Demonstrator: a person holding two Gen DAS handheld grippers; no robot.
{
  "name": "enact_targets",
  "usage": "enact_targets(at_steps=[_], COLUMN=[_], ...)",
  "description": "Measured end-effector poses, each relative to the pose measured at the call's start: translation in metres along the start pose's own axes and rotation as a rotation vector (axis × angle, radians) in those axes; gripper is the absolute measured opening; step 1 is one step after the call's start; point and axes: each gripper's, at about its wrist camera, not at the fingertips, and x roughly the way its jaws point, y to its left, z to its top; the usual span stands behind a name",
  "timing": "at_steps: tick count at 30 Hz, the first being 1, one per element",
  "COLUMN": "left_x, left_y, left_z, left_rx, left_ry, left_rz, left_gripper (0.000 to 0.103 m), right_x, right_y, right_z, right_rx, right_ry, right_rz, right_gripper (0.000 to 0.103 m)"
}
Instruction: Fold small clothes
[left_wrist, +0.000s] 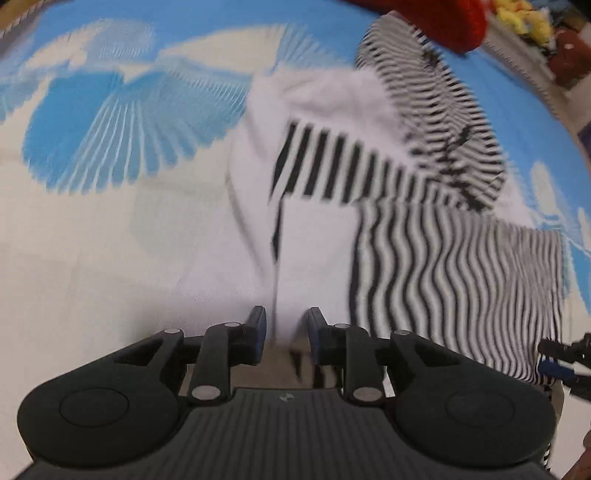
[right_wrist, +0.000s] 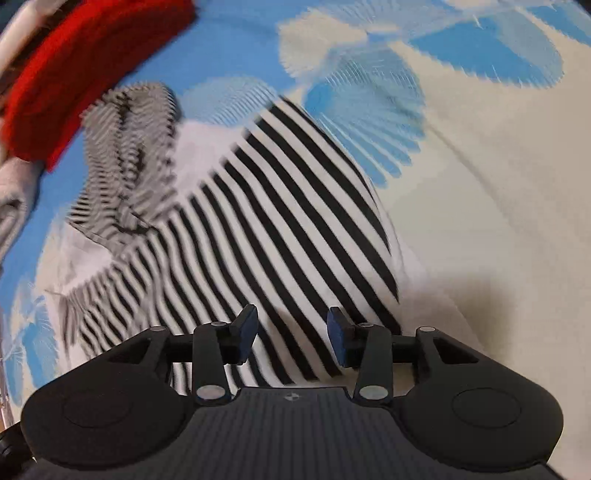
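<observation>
Fingers (left_wrist: 258, 325) of your left gripper (left_wrist: 286, 334) stood narrowly apart, right gripper (right_wrist: 291, 334) wider, both empty over the striped shirt (right_wrist: 280, 221) at twelve o'clock; partly folded, more folds left.

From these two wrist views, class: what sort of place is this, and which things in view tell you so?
Probably a home, perhaps a bedroom: a striped garment lies on a blue-and-white printed sheet like a bedspread, a red garment waits beyond it, and soft toys seem piled at the edge.
</observation>
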Motion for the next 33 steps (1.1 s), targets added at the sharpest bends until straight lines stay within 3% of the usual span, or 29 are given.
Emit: enact_targets(at_steps=[3, 8, 11, 13, 16, 20, 24, 29, 33], left_x=[-0.013, -0.037, -0.016, -0.003, -0.012, -0.039, -0.049, -0.051, -0.059], left_y=[-0.005, -0.023, -0.022, -0.015, -0.017, -0.027, -0.043, -0.050, -0.058], left_z=[0.002, 0.005, 0.001, -0.002, 0.001, 0.009, 0.010, 0.011, 0.010], left_rx=[0.020, 0.106, 0.073, 0.049, 0.077, 0.080, 0.125, 0.123, 0.148], left_ry=[-0.040, -0.145, -0.059, -0.006, -0.044, -0.135, -0.208, -0.247, -0.337], left_rz=[0.016, 0.012, -0.005, 0.000, 0.061, 0.023, 0.028, 0.013, 0.044], left_gripper=[0.026, 0.032, 0.034, 0.035, 0.035, 0.037, 0.060, 0.068, 0.076], right_x=[0.007, -0.020, -0.028, -0.023, -0.019, -0.036, -0.055, -0.062, -0.063], right_y=[-0.009, 0.014, 0.027, 0.027, 0.025, 0.045, 0.060, 0.070, 0.071], right_z=[-0.003, 0.000, 0.000, -0.001, -0.001, -0.003, -0.007, -0.012, -0.015], right_rx=[0.074, -0.048, -0.145, -0.149, -0.111, -0.208, -0.359, -0.465, -0.471], right_ry=[0.054, -0.051, -0.098, -0.073, -0.027, -0.101, -0.203, -0.236, -0.227], right_rz=[0.006, 0.021, 0.024, 0.022, 0.034, 0.029, -0.013, -0.029, -0.026], right_gripper=[0.043, 0.043, 0.044, 0.045, 0.045, 0.045, 0.045, 0.045, 0.045])
